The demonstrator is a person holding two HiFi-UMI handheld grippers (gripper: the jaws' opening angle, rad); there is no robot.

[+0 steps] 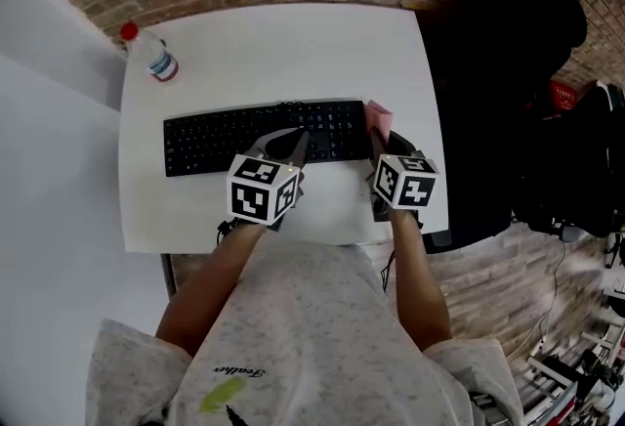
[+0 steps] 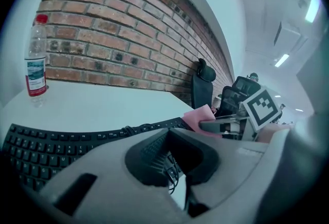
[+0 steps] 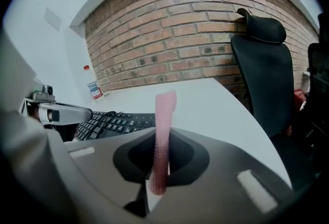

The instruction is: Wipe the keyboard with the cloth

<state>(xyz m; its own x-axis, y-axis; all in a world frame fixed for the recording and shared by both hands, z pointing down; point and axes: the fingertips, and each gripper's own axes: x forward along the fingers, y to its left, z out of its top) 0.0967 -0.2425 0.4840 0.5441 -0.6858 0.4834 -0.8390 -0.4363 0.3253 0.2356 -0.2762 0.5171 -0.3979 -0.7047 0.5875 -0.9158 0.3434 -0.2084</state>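
Right claw (image 3: pixel 162 138): clamped on the cloth (image 3: pixel 165 115), which is pinched edge-on so that a narrow pink strip stands up past the jaw tips. Held this way, a free end is probably left forward to drag over the keys. Position: at the right end of the keyboard (image 1: pixel 225 136), cloth just beside or touching its corner; the head view does not settle which

Left claw (image 1: pixel 296 143): jaws drawn together, nothing seen gripped. Tips lie over the keyboard's front edge near mid-length, likely to steady the board against sliding during the wipe; contact cannot be confirmed

Cloth, description: pink, thin, with a fine waffle or mesh texture. Upper end slightly bent over, limp rather than stiff. Clean as far as can be seen

Keyboard, description: black, full-length, lying lengthwise across the white table (image 1: pixel 293 43), cable leaving its rear edge

Also present: plastic water bottle (image 1: pixel 151 53), red cap, at the far left corner, well apart from the work; black office chair (image 3: pixel 262 63) to the right
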